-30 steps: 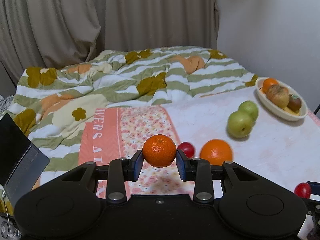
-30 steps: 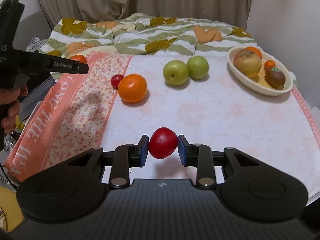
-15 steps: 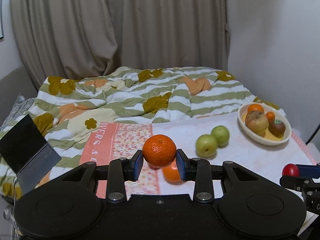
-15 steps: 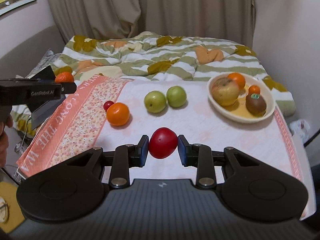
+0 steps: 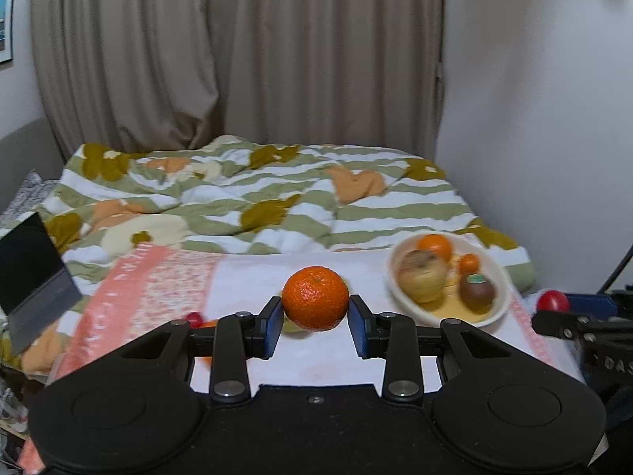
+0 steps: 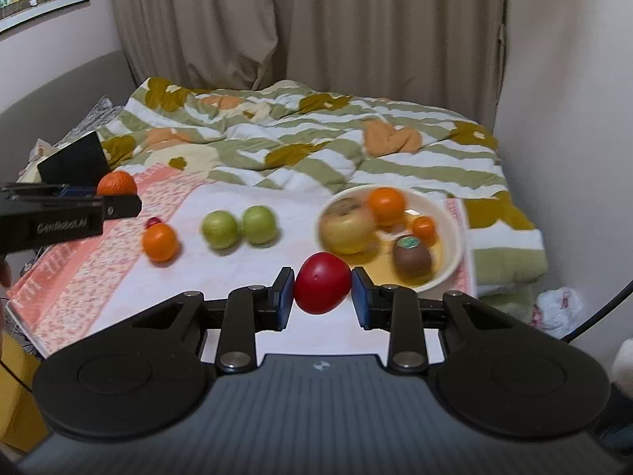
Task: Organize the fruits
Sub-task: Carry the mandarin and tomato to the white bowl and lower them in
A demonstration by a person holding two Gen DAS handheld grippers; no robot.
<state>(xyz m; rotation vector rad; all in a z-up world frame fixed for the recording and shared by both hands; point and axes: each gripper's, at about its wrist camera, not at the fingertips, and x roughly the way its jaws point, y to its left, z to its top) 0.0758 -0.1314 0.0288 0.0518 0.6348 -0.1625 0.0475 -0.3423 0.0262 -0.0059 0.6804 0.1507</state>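
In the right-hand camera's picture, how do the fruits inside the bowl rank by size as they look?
1. Yellowish apple, largest.
2. Big orange and kiwi: about alike, so I won't rank them.
3. Small orange, smallest.
All are blurred, and the kiwi sits nearest the camera.

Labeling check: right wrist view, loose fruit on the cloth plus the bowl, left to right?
small red fruit → orange → first green apple → second green apple → bowl.
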